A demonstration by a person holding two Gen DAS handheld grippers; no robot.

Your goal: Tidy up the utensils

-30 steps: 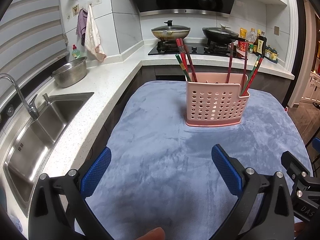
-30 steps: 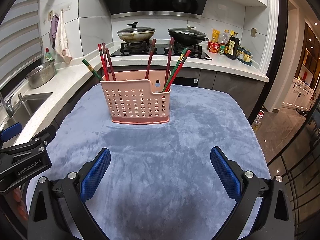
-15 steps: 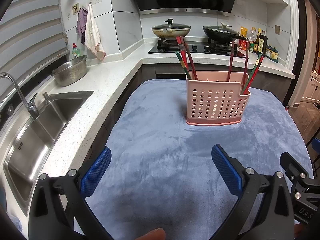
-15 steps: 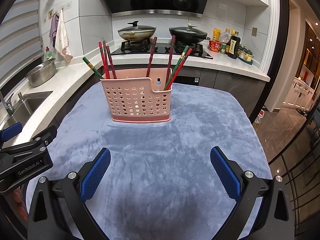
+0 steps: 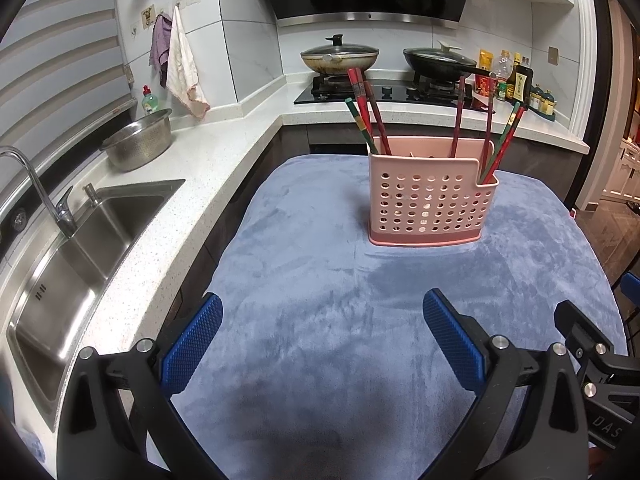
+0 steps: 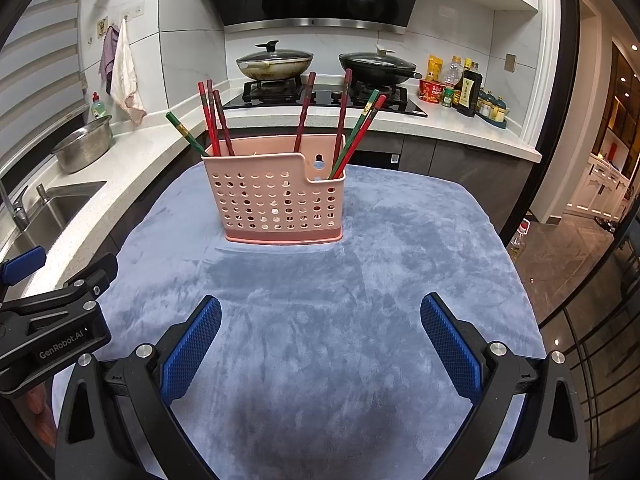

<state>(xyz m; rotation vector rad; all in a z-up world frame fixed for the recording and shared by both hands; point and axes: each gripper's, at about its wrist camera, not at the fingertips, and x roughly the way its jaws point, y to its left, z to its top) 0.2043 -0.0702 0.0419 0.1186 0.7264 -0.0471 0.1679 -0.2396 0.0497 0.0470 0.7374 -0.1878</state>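
Observation:
A pink perforated utensil basket [image 5: 432,196] stands upright on a blue-grey cloth [image 5: 320,320]; it also shows in the right wrist view [image 6: 280,196]. Several red and green chopsticks [image 5: 366,112] lean inside it, some at its left end and some at its right end [image 6: 356,136]. My left gripper [image 5: 322,320] is open and empty, low over the cloth, well short of the basket. My right gripper [image 6: 320,320] is open and empty too, beside the left one, also short of the basket.
A steel sink [image 5: 80,248] and tap [image 5: 40,196] lie left of the cloth on a white counter. A metal bowl [image 5: 140,144] stands behind the sink. Two lidded pans [image 6: 276,60] sit on the hob at the back. Bottles [image 6: 464,84] stand at the back right.
Both grippers have drifted slightly toward the basket, which looks a little larger and lower in both views. Both stay open and empty.

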